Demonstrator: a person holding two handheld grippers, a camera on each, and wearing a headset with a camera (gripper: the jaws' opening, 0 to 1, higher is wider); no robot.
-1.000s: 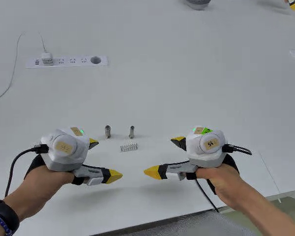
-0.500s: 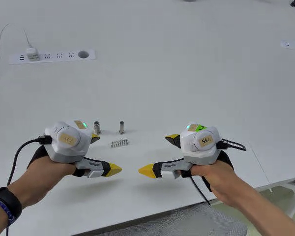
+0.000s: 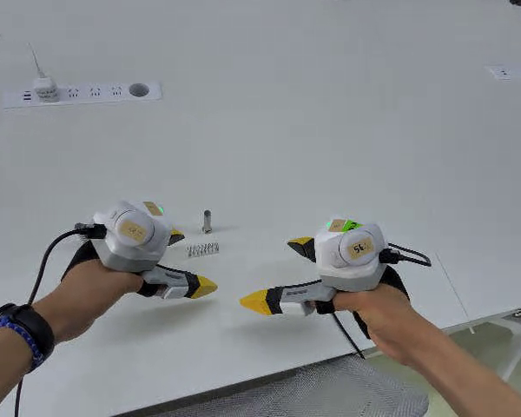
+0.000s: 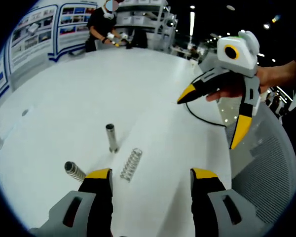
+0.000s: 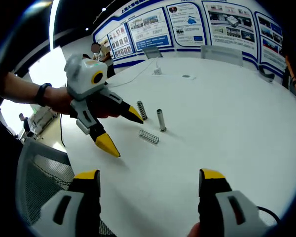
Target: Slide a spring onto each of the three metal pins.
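Two metal pins stand on the white table. One is bare (image 3: 207,221) (image 4: 110,137) (image 5: 161,120). The other pin carries a spring (image 4: 75,170) (image 5: 141,110). A loose spring (image 3: 203,250) (image 4: 130,163) (image 5: 149,137) lies flat just in front of the bare pin. My left gripper (image 3: 189,261) (image 4: 152,175) (image 5: 123,131) is open, its jaws on either side of the loose spring, not touching it. My right gripper (image 3: 276,273) (image 5: 149,175) (image 4: 212,116) hovers open to the right, holding nothing.
A white power strip (image 3: 82,91) with a plugged charger lies at the far left of the table. The table's near edge runs just behind my hands, with a mesh chair (image 3: 330,391) below it. A person (image 4: 106,24) works at the far end.
The head camera has shifted. My left gripper has moved closer to the pins and now covers the sprung pin in the head view. The right gripper has kept its place.
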